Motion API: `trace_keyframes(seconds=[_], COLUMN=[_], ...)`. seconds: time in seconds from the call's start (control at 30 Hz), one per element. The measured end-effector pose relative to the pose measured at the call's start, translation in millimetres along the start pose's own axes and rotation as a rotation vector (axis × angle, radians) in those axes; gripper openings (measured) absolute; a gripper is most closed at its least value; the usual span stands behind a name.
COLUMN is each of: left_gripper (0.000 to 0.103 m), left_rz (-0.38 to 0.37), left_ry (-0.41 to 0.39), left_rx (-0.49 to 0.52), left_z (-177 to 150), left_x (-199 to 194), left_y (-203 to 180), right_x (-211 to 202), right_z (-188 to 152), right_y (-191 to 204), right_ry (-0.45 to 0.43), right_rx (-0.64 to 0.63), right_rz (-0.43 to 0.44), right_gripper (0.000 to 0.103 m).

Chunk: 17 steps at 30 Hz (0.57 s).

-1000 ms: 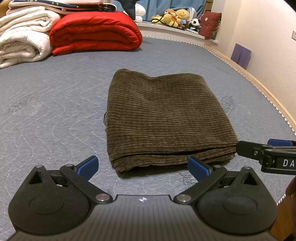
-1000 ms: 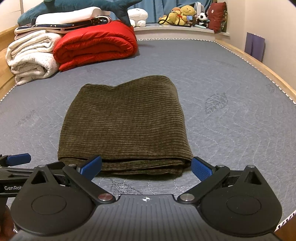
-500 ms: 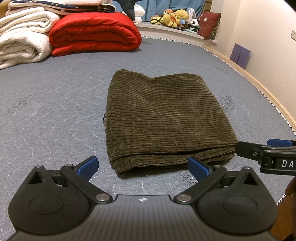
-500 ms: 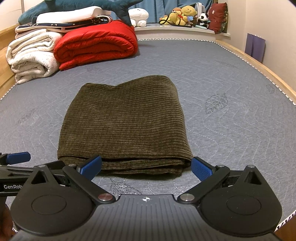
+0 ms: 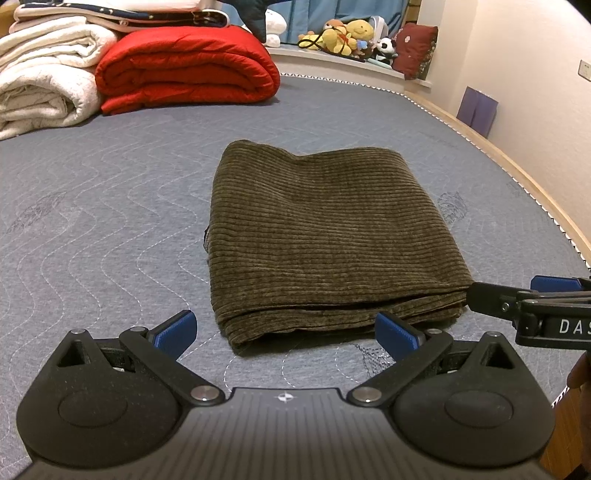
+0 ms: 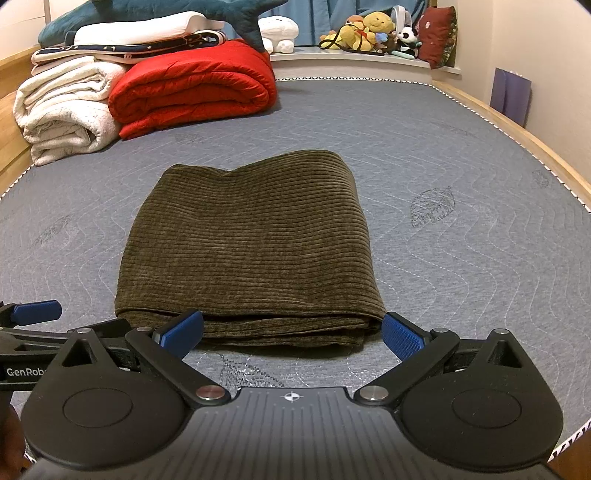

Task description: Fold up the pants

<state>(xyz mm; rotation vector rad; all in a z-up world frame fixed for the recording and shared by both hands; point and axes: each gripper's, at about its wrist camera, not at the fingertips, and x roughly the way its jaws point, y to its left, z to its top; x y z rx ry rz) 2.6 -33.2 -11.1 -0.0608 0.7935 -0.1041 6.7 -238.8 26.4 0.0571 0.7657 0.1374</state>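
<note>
The pants (image 5: 325,236) are folded into a thick, soft rectangle. They are dark olive green, and the cloth is corduroy, with little ridges running across it. They lie flat in the middle of the bed (image 5: 110,221), with the stacked folded edges at the near side. The far edge has a small dip in it.

The bed has a gray-blue quilted cover with wavy stitched lines and a few leaf shapes sewn in. A wooden frame (image 6: 517,136) runs along its side.

The left gripper (image 5: 286,334) sits just in front of the pants' near edge. Its fingers (image 5: 173,330) have bumpy blue pads and are spread wide apart, holding nothing. The right gripper (image 6: 291,334) is also just in front of the near edge, with its blue-padded fingers (image 6: 400,338) spread wide and holding nothing. The two black grippers are side by side.

At the far end of the bed lies a puffy red blanket (image 6: 192,88), rolled and shiny. Beside it are fluffy white blankets (image 6: 62,110), folded in a pile. Soft stuffed toys (image 6: 365,31) sit on a ledge behind the bed.
</note>
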Motion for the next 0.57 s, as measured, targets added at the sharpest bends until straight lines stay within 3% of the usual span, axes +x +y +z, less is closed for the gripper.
trace_keyframes(seconds=[0.57], left_gripper=[0.103], left_rz=[-0.011], left_ry=[-0.009], left_rx=[0.012], left_z=[-0.3], left_x=[-0.8], left_y=[-0.3], right_x=[-0.7], right_z=[-0.6], right_y=[0.4], right_ry=[-0.001], right_rx=[-0.003], right_rz=[0.001], right_gripper=[0.102])
